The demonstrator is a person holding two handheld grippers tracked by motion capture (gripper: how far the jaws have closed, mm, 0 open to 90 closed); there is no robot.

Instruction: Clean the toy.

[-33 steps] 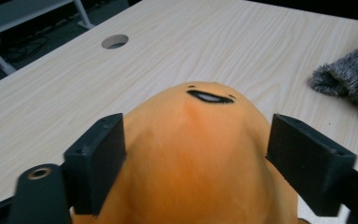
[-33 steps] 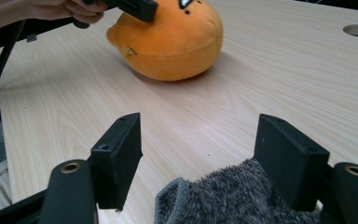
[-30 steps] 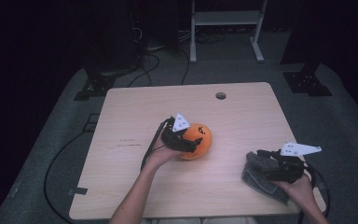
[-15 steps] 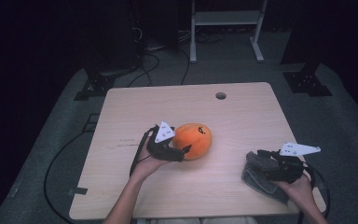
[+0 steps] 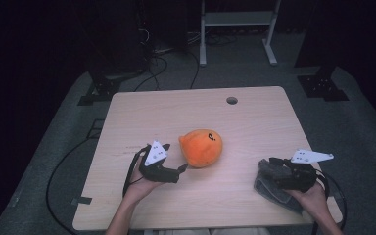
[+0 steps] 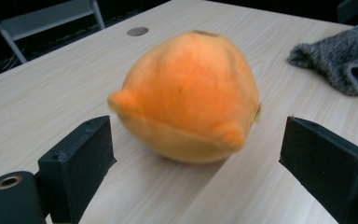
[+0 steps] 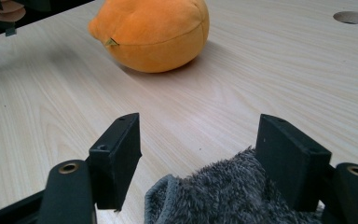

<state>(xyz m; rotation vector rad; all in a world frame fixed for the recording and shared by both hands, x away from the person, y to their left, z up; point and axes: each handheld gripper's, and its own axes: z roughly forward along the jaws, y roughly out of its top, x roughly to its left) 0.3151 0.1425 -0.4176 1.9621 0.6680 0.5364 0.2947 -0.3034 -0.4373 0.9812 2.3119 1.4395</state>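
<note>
High view: orange plush (image 5: 201, 147) mid-table (image 5: 254, 122), left gripper (image 5: 182, 169) just beside it, jaws just opened, clear. Left gripper view: plush ahead of spread jaws, untouched. Right gripper view: right gripper (image 7: 198, 149) near right front corner, jaws apart over grey cloth (image 7: 223, 196).

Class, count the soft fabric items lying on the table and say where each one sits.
2. The orange plush toy lies mid-table, just ahead of the open left gripper. The grey fuzzy cloth lies near the front right corner, under the right gripper.
</note>
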